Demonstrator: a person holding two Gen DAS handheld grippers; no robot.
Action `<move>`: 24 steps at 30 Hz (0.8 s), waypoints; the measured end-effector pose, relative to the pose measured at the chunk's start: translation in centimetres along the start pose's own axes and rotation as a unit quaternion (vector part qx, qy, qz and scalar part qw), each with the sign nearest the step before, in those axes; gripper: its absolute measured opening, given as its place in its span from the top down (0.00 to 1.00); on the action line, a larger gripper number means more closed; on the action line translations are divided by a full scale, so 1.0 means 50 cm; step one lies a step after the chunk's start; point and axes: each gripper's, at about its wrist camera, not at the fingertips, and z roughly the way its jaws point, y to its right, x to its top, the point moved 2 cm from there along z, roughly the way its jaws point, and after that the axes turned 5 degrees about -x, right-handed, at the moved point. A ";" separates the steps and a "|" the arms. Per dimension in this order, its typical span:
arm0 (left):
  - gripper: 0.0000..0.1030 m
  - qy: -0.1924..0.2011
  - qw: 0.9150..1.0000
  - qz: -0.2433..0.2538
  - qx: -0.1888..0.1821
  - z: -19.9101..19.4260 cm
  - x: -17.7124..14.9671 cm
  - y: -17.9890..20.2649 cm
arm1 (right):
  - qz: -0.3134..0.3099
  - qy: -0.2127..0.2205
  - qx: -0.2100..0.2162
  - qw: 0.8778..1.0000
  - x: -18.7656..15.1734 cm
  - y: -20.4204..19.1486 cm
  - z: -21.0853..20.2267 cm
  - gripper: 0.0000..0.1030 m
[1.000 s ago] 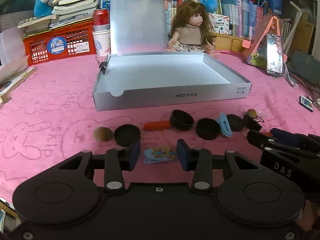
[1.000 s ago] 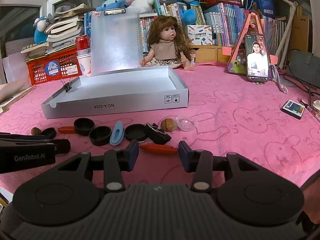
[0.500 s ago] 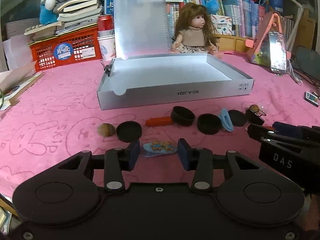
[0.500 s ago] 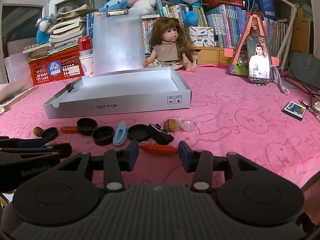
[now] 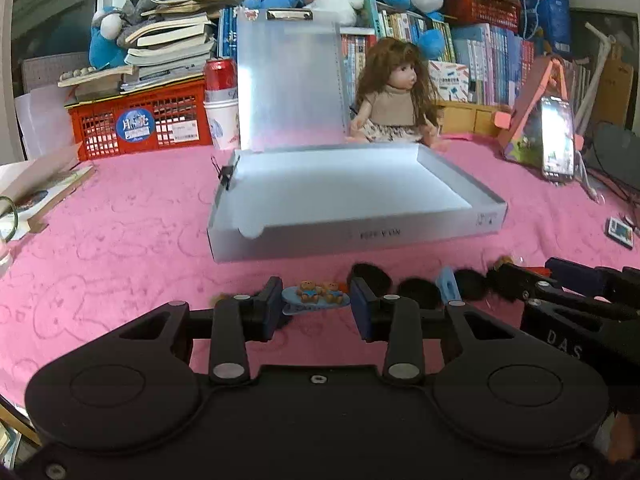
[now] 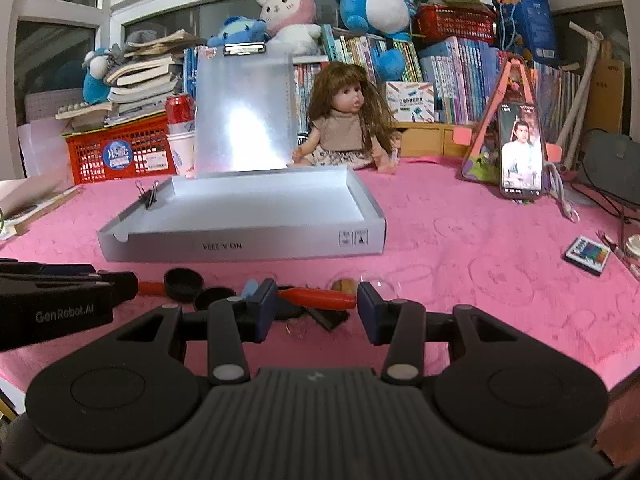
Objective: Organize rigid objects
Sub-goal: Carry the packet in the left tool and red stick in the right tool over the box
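An open silver box [image 5: 352,184] lies on the pink cloth, its lid upright; it also shows in the right wrist view [image 6: 256,216]. A row of small items lies in front of it. My left gripper [image 5: 316,306] is open, low over the cloth, with a blue hair clip with two bears [image 5: 316,298] between its fingers. Black caps [image 5: 416,294] and a blue clip [image 5: 448,288] lie to its right. My right gripper [image 6: 318,308] is open around a red pen-like stick [image 6: 318,297], above a black binder clip [image 6: 328,318]. A walnut [image 6: 344,285] lies just behind.
A doll [image 6: 348,120] sits behind the box. A phone on a pink stand [image 6: 520,148] is at the right, a red crate [image 6: 120,148] with books at the left. A small colourful card [image 6: 588,254] lies far right. A binder clip [image 6: 148,198] grips the box's left wall.
Both grippers have dropped lower and moved forward. The hair clip now sits between the left fingers, and the red stick between the right fingers. Both stay open.
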 end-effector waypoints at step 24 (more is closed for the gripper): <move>0.66 -0.036 0.996 -0.055 -0.054 0.130 0.168 -0.078 | 0.004 -0.038 0.072 0.997 0.153 0.021 0.133 0.52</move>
